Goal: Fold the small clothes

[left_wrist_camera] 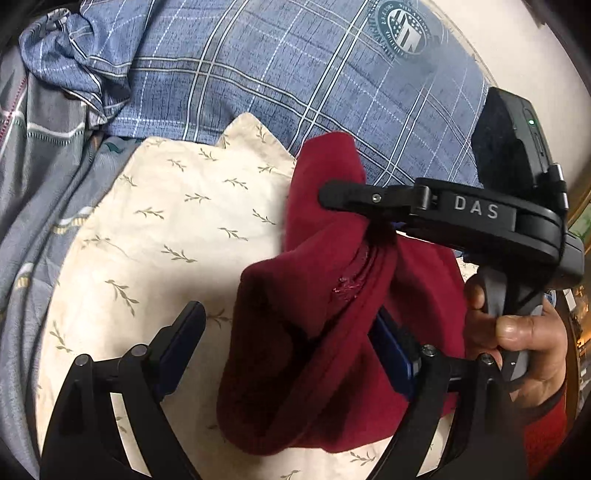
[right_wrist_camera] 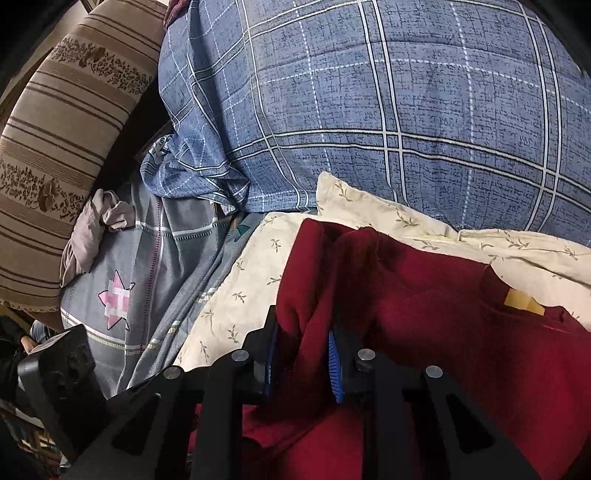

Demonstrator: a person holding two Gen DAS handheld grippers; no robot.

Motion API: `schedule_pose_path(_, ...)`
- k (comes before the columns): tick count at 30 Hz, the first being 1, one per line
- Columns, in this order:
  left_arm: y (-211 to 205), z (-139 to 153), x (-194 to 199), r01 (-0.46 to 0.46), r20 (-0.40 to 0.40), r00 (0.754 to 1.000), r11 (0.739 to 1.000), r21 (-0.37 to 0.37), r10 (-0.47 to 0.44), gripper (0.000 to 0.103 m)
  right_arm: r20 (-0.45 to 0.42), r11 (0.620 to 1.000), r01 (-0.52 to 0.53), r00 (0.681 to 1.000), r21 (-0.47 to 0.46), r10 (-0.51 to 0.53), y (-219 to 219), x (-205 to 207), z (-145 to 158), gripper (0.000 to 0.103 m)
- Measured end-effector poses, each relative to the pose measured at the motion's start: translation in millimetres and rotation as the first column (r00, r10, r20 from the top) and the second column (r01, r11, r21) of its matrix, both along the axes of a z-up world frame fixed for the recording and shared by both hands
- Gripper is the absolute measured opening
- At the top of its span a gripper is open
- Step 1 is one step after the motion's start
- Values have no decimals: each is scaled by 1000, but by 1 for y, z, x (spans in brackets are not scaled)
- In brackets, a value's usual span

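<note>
**Right gripper pinches the red garment while the left stands spread**

Right gripper (right_wrist_camera: 301, 360), seen from its own camera, has its two blue-padded fingers drawn close together on a bunched fold of the red garment (right_wrist_camera: 424, 314), which is pinched between the pads and spills over the black frame toward the lens. From the left wrist view the same tool (left_wrist_camera: 373, 218) comes in from the right side, lying roughly level across the picture, its narrow tip buried in a gathered ridge of the cloth. A hand (left_wrist_camera: 524, 343) wraps the grip below it, thumb forward, with a red sleeve (left_wrist_camera: 546, 424) at the wrist.

The left gripper (left_wrist_camera: 291, 350) points steeply down with its fingers spread wide. The red garment hangs in a heap between them and drapes against the right finger (left_wrist_camera: 391, 354); the left finger (left_wrist_camera: 181, 339) stands clear over the cream cloth, so nothing is clamped.

Beneath the garment lies a cream cloth with small leaf sprigs (left_wrist_camera: 166, 221), spread flat. Beyond it sits a blue plaid pillow (right_wrist_camera: 388, 110) bearing a round printed emblem (left_wrist_camera: 404, 27). To the left are a grey bedsheet with a pink star (right_wrist_camera: 118, 295), a small crumpled grey-beige piece (right_wrist_camera: 96, 229), and farther off a brown striped cushion with floral bands (right_wrist_camera: 62, 129).
</note>
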State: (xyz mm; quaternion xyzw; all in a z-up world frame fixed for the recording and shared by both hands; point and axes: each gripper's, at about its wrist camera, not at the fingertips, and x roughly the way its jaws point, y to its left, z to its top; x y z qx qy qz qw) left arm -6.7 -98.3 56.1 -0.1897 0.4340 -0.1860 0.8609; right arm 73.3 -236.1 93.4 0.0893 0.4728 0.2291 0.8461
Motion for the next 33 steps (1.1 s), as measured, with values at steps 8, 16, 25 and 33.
schedule_pose_path(8, -19, -5, -5, 58, 20, 998, 996, 67, -60, 56, -19, 1000, -14, 1000, -17, 13, 6, 2, -2, 24)
schedule_pose_path(16, -13, -5, -6, 39, 8, 999, 998, 56, -39, 48, -54, 997, -39, 998, -72, 35, 27, 14, -7, 30)
schedule_pose_path(25, -11, -5, -8, 31, 4, 1000, 998, 49, -31, 43, -127, 991, -63, 991, -114, 49, 47, 27, -17, 62)
schedule_pose_path(33, -9, -5, -9, 25, -9, 1000, 999, 43, -24, 43, -123, 969, -100, 990, -227, 73, 67, 31, -28, 48)
